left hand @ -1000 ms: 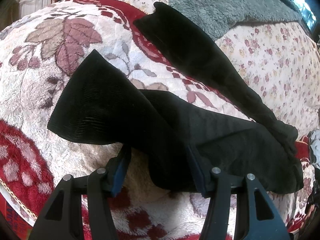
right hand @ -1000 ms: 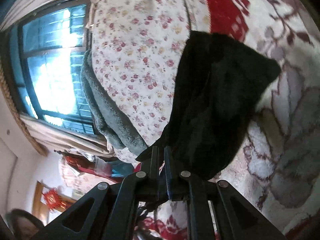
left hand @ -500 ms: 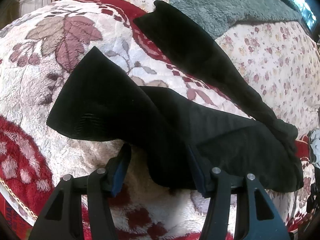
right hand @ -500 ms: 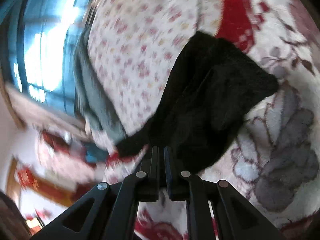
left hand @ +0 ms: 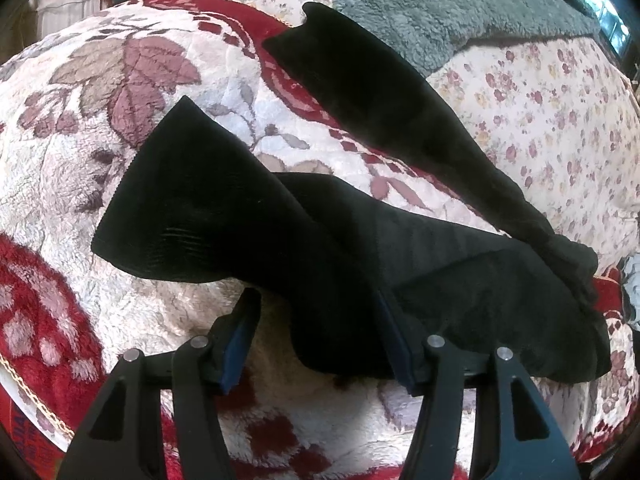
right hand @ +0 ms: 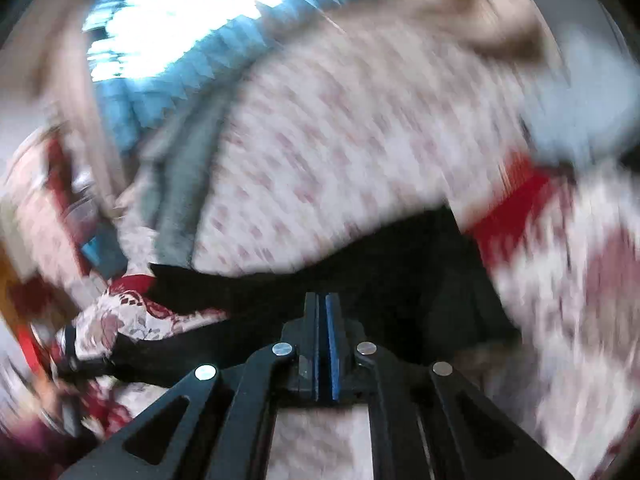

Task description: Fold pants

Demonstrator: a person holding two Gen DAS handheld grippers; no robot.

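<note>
Left wrist view, sharp: one pair of black pants (left hand: 320, 240) lies on the bed's blanket (left hand: 200, 80), two legs spread ahead of the left gripper (left hand: 320, 320), whose fingers stand wide with a fold of cloth between them. One grey fleece (left hand: 440, 8) lies beyond. Right wrist view, heavily blurred: the right gripper (right hand: 322, 308) has its fingers pressed together at the pants' edge (right hand: 400, 280); whether cloth is pinched cannot be told.

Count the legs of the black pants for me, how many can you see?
2. One leg lies toward the left gripper; the other leg stretches farther off, toward the grey fleece.
</note>
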